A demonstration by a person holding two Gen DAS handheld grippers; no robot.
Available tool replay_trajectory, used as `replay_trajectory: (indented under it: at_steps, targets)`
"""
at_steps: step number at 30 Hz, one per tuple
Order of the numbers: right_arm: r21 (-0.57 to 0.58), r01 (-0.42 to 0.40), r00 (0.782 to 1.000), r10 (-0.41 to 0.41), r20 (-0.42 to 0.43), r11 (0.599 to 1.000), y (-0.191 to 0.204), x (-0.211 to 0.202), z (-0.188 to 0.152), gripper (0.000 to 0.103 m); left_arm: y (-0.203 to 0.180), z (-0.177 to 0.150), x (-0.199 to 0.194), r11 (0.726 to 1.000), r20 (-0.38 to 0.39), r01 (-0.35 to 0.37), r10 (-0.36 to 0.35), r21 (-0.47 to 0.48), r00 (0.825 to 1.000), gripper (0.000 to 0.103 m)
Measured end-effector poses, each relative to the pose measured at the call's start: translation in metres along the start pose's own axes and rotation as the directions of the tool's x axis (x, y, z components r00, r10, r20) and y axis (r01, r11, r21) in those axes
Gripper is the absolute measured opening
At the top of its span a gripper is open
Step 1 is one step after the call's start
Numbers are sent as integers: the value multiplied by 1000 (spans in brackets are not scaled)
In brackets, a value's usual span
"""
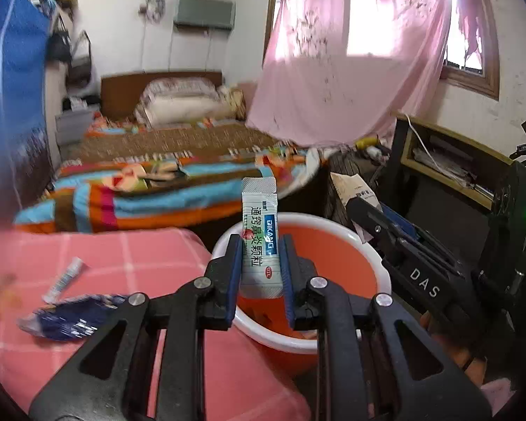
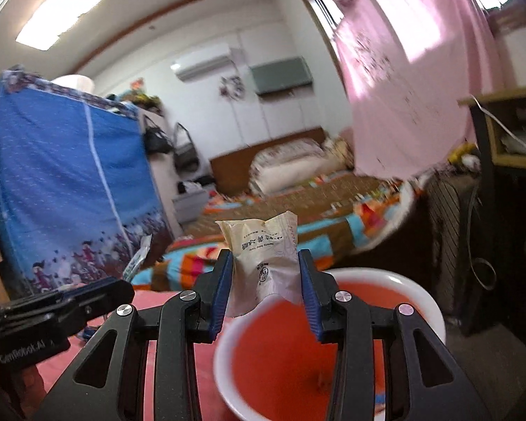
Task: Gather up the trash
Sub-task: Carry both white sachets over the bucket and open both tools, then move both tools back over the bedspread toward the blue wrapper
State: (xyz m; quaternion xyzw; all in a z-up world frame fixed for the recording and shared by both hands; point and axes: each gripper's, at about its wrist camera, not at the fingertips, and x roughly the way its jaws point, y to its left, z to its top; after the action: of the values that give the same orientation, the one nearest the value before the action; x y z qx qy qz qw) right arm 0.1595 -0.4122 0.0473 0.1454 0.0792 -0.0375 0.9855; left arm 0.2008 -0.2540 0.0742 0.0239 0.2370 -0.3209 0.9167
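Note:
My left gripper (image 1: 261, 245) is shut on a white medicine sachet (image 1: 261, 238) with green Chinese print, held upright over the near rim of an orange bucket with a white rim (image 1: 333, 256). My right gripper (image 2: 265, 263) is shut on a crumpled cream wrapper (image 2: 264, 259), held above the same bucket (image 2: 280, 351). The right gripper's body shows at the right of the left wrist view (image 1: 403, 252); the left gripper's body shows at the lower left of the right wrist view (image 2: 52, 308). A blue foil wrapper (image 1: 73, 319) and a small white sachet (image 1: 65, 279) lie on the pink checked cover (image 1: 140, 266).
A bed with a striped colourful blanket (image 1: 140, 189) lies behind the bucket. A pink sheet (image 1: 350, 70) hangs at the window. A dark desk with shelves (image 1: 449, 165) stands at the right. A blue fabric wardrobe (image 2: 63, 182) stands at the left.

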Motion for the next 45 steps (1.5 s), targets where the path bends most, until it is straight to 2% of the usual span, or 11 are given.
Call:
replay_trajectory:
  at_steps: [9, 15, 19, 27, 34, 37, 40, 42, 45]
  targets:
    - [78, 56, 993, -48, -105, 995, -31, 11, -7, 37, -6, -4, 41, 995, -159, 51, -65, -87, 985, 25]
    - [96, 78, 988, -64, -140, 992, -36, 13, -10, 44, -10, -6, 53, 992, -203, 59, -82, -114, 976, 26]
    - [101, 84, 987, -68, -147, 991, -39, 13, -10, 48, -9, -8, 55, 990, -213, 57, -85, -132, 973, 34]
    - [106, 95, 984, -77, -162, 990, -41, 15, -12, 55, 1, -8, 48, 986, -184, 36, -67, -165, 981, 46]
    - [102, 88, 984, -71, -163, 991, -38, 18, -10, 62, 15, -7, 28, 983, -106, -19, -1, -182, 994, 56]
    - [101, 76, 987, -61, -148, 992, -35, 17, -8, 73, 22, -5, 18, 982, -69, -47, 35, -184, 997, 63]
    - [90, 46, 994, -36, -107, 995, -26, 13, -5, 77, 31, -5, 3, 978, -16, -82, 80, -190, 997, 72]
    - [75, 24, 997, -19, -72, 997, -18, 10, -2, 80, 38, -4, -8, 973, 21, -117, 123, -200, 992, 85]
    - [46, -12, 1000, 12, -4, 999, -4, 4, 2, 90, 53, -6, -27, 958, 87, -172, 196, -227, 977, 96]
